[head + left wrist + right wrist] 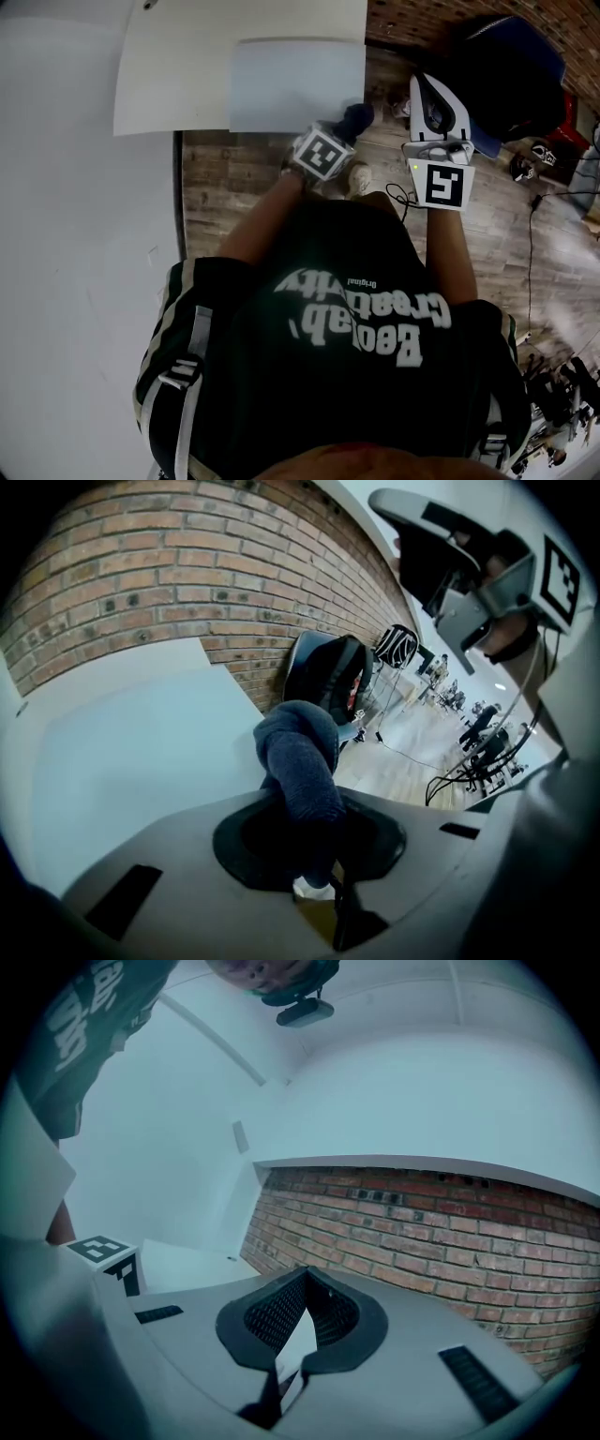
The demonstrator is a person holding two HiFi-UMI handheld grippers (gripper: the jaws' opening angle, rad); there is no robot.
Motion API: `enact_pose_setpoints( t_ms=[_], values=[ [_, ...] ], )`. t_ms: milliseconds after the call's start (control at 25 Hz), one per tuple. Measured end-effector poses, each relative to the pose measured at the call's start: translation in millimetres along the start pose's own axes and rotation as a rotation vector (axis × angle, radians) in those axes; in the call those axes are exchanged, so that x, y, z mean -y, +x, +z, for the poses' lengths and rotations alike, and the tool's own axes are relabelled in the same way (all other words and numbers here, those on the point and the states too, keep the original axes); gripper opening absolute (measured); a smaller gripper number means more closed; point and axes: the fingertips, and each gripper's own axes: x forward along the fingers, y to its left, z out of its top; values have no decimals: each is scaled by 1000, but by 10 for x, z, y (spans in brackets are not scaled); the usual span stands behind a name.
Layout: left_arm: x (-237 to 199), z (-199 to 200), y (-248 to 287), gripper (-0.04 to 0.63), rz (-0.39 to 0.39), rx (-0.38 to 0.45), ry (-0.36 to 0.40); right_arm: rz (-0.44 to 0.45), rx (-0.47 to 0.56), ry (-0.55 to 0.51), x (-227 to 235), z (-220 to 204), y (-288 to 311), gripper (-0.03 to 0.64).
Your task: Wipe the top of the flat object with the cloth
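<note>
A flat pale sheet (295, 84) lies on the white table (178, 66), at its near right corner. My left gripper (345, 133) hangs just off that corner, shut on a bunched dark blue cloth (357, 116). In the left gripper view the cloth (300, 757) sticks out of the left gripper (311, 810), with the pale flat surface (122, 752) to its left and lower. My right gripper (427, 91) is held to the right over the floor, jaws together and nothing in them; in its own view the right gripper (305, 1283) faces a brick wall.
A black and blue backpack (511, 75) leans at the brick wall (403, 19) to the right. Cables (531, 234) run over the wooden floor (225, 187). A white wall (84, 281) fills the left side. The person's torso takes up the lower middle.
</note>
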Motion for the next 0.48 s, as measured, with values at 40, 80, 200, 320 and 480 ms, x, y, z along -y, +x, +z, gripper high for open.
enact_pose_setpoints(
  t_ms=[40, 80, 200, 320, 480],
  values=[
    [-10, 1, -7, 74, 3, 0, -3, 4, 3, 0, -10, 8, 6, -9],
    [-20, 3, -16, 74, 7, 1, -4, 8, 5, 1, -17, 13, 8, -9],
    [-69, -53, -55, 74, 26, -2, -18, 18, 7, 9, -58, 18, 3, -9],
    [-150, -142, -124, 74, 45, 1, -48, 34, 19, 9, -128, 63, 27, -9],
    [-297, -263, -246, 75, 73, 13, -82, 49, 37, 12, -235, 139, 89, -9]
  ],
)
